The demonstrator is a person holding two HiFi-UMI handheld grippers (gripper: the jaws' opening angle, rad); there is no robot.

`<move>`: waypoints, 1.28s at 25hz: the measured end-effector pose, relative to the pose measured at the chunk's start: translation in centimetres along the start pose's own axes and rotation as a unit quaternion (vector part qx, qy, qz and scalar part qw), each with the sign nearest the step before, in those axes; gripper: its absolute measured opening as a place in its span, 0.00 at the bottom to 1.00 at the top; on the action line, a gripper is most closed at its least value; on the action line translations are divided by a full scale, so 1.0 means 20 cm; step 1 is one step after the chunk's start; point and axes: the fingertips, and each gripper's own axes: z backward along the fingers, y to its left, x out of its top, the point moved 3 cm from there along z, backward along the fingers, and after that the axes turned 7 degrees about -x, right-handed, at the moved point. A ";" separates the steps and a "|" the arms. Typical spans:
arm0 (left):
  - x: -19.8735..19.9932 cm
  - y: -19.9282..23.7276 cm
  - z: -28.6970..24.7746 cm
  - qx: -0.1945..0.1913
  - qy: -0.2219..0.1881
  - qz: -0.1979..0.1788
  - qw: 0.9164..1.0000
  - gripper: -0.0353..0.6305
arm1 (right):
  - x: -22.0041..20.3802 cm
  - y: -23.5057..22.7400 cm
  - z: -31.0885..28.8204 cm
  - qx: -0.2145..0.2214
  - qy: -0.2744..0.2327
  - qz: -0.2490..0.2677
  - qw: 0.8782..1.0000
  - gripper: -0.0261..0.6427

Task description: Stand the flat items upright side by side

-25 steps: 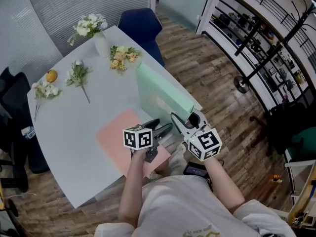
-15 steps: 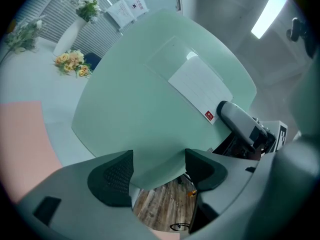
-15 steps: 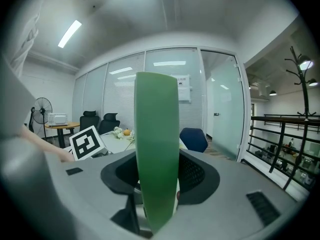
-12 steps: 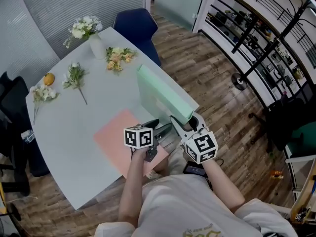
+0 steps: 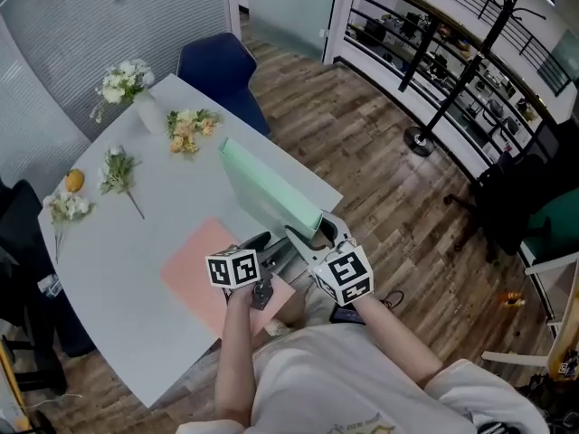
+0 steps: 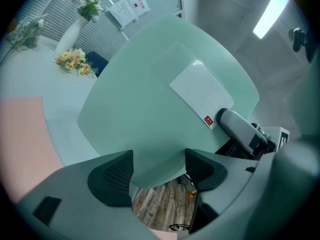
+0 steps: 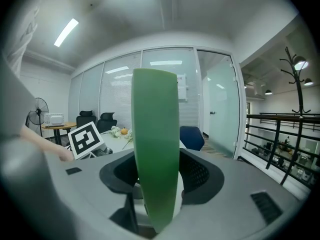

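**A:** Two tongs were working nearest the person. What had just changed?

**B:** The right tongs (image 5: 303, 235) had just been easing their jaws wider, with the green folder (image 5: 267, 186) between them. The pads looked to rest lightly on both its faces. The left tongs (image 5: 270, 248) were spread, with the folder's lower corner in front of them, unpinched.

**A:** And the folder itself?

**B:** It stood on its long edge, as it had a second before. I judged it close to being let go. That would make one item up, with the pink sheet (image 5: 194, 271) lying flat to its left the next to raise.

**A:** Any room to move?

**B:** It was tight on the right. The folder stood close along the desk's (image 5: 149, 229) right edge, with the wooden floor (image 5: 362, 143) below, so a tip that way would likely drop it. Leftward the desk was bare past the sheet. Flower sprigs (image 5: 185, 127), a vase (image 5: 143, 108) and an orange fruit (image 5: 74, 180) lay well apart at the far side, with a blue chair (image 5: 213, 66) beyond.
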 end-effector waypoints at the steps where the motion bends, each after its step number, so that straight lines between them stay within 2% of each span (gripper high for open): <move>1: 0.00 0.00 0.00 0.000 0.000 0.000 1.000 0.55 | -0.01 0.00 0.00 0.000 0.005 0.001 1.000 0.37; 23: 0.00 -0.07 0.01 -0.017 -0.006 -0.004 1.000 0.55 | -0.07 -0.01 0.04 -0.008 0.031 -0.017 0.999 0.42; 32: 0.05 -0.08 0.05 -0.014 -0.014 -0.017 1.000 0.55 | -0.07 0.00 0.04 -0.011 0.028 -0.027 0.999 0.42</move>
